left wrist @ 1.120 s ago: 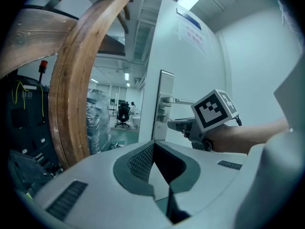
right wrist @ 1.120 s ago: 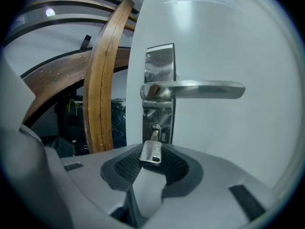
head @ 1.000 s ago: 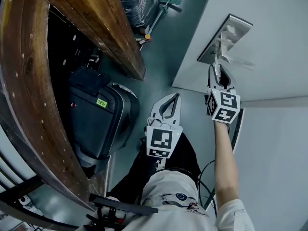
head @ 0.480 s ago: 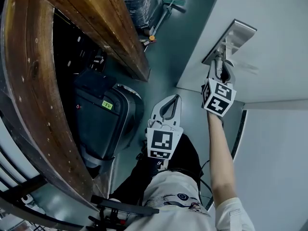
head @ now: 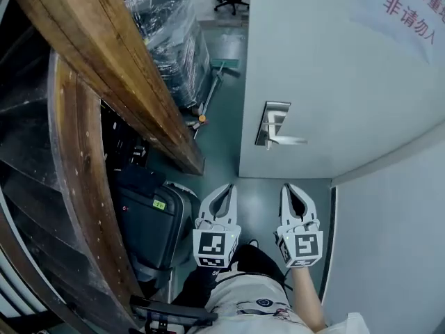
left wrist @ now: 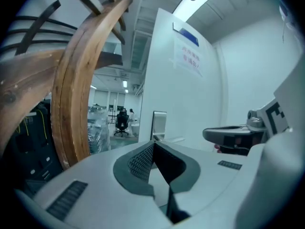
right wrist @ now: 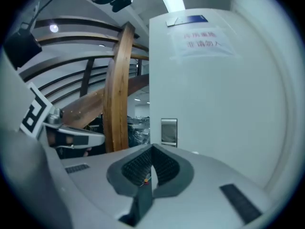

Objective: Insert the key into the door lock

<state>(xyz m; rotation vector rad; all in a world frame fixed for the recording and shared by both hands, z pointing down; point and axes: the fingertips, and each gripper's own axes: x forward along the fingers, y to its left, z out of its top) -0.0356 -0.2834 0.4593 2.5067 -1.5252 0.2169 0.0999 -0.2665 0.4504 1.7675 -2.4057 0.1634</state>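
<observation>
1. Head view: no key can be made out, either at the door lock (head: pixel 271 122) or in either claw. Whether it already sits in the cylinder is too small to tell.
2. Door lock: a steel plate with a lever handle (head: pixel 290 140), set near the free edge of the white door (head: pixel 327 75). The room beyond shows past that edge.
3. Right claw (head: pixel 288 188): closed, pads together. The right gripper view shows only a reddish speck at the seam, too small to identify. Judged not to be gripping a key.
4. Left claw (head: pixel 228 188): closed with nothing between the pads, just beside the right. Both point at the door, well apart from the lock. This is judged a standoff posture, not an insertion approach.
5. Writing: the red sign (head: pixel 410 5) on the door reads "非请勿入", and the line above is cut by the frame edge. The blue plate (right wrist: pixel 187 19) above it is unreadable.
6. Surroundings: the green label (head: pixel 160 204) on the black case (head: pixel 149 221), under the wooden stair beam (head: pixel 125 68), is illegible.
</observation>
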